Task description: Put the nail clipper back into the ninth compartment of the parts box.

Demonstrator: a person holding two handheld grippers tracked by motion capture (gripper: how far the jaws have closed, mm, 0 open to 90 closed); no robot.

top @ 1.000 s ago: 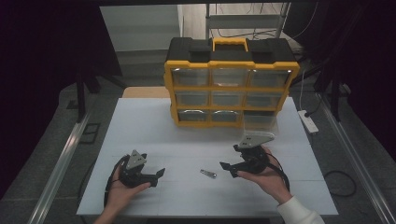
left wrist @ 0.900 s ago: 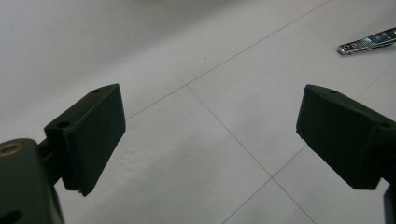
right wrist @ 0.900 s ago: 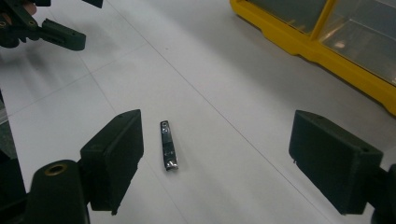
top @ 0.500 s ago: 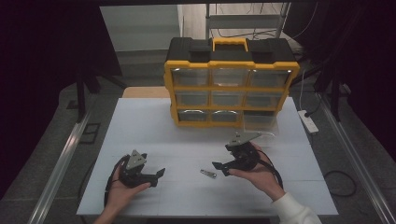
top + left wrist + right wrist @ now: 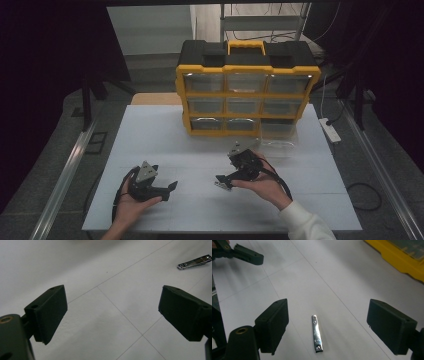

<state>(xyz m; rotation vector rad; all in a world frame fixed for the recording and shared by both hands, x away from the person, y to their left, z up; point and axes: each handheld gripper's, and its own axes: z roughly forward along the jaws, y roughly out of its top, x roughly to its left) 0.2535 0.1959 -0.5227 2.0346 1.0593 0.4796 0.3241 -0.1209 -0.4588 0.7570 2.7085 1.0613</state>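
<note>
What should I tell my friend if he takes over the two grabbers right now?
Right gripper: open, jaws either side of the nail clipper, which lies flat on the white table, not yet gripped.
Left gripper: open, holds nothing, low over the table; the clipper is off ahead of it.
Yellow drawer organizer stands at the back of the table; a clear drawer sits out in front of its lower right corner.
Done: clipper lined up. Left: probably shut on it and lift.

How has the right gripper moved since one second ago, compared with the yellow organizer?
Yes. The right gripper has moved toward the person and leftward, away from the yellow organizer, and now hangs open over the nail clipper.
</note>
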